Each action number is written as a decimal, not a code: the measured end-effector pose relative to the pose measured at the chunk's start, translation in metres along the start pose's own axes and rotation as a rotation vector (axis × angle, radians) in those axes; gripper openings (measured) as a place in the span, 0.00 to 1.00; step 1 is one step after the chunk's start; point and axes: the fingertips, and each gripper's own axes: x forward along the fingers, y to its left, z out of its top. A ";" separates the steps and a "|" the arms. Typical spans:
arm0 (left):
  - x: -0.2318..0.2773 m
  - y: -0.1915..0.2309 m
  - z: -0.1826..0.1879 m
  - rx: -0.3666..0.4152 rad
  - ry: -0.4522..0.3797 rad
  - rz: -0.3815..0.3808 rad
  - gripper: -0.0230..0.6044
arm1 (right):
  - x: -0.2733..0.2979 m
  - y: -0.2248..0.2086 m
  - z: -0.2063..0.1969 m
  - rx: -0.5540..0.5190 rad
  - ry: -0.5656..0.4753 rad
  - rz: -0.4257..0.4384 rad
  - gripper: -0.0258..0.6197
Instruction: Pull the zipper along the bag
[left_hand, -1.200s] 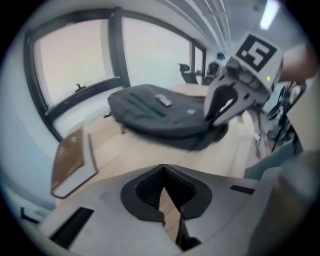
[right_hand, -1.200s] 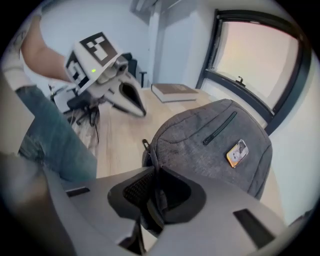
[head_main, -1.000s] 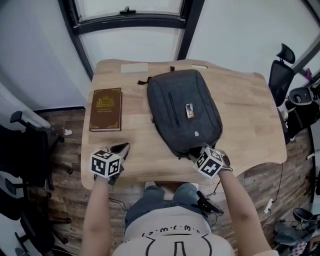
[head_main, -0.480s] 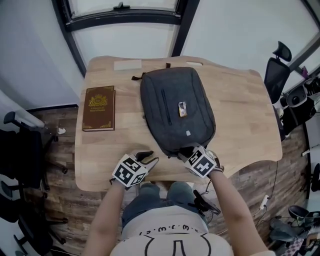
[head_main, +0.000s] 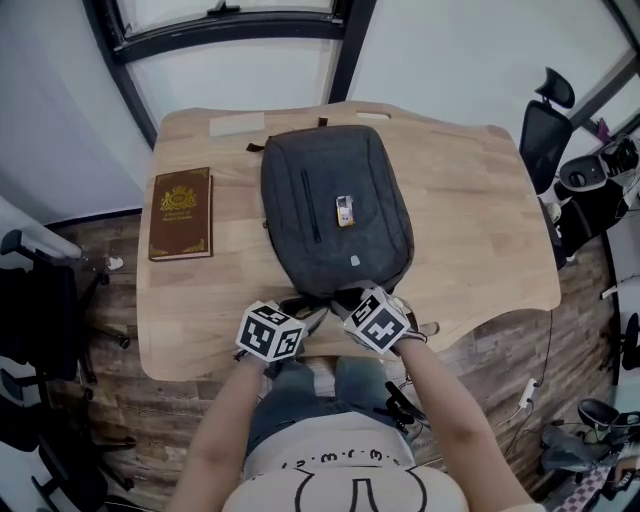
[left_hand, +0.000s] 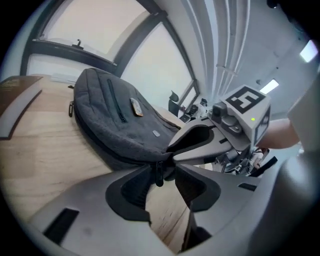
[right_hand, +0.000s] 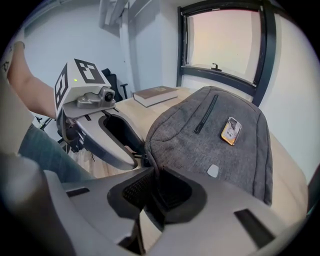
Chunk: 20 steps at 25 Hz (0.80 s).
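Now left hand-held gripper (left_hand: 164, 173), just opened, straddles zipper pull (left_hand: 159, 176) (right one (right_hand: 152, 187) clamps bag (right_hand: 210, 145)).

A brown book (head_main: 181, 213) lies on the wooden table (head_main: 480, 230) — office chair (head_main: 538, 140) beyond.

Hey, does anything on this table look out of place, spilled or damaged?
Nothing stands out. The backpack lies flat on the table, the book lies closed and flat beside it, and no spill or tear shows.
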 end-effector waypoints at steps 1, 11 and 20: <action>0.001 0.003 0.001 -0.025 -0.007 0.024 0.27 | 0.001 0.000 0.000 0.000 -0.005 -0.002 0.20; 0.000 0.004 -0.004 -0.032 0.019 0.115 0.08 | -0.001 -0.001 -0.001 0.011 -0.051 -0.034 0.20; -0.009 0.009 -0.007 0.323 0.183 0.273 0.07 | -0.011 0.000 0.004 -0.113 -0.036 -0.052 0.18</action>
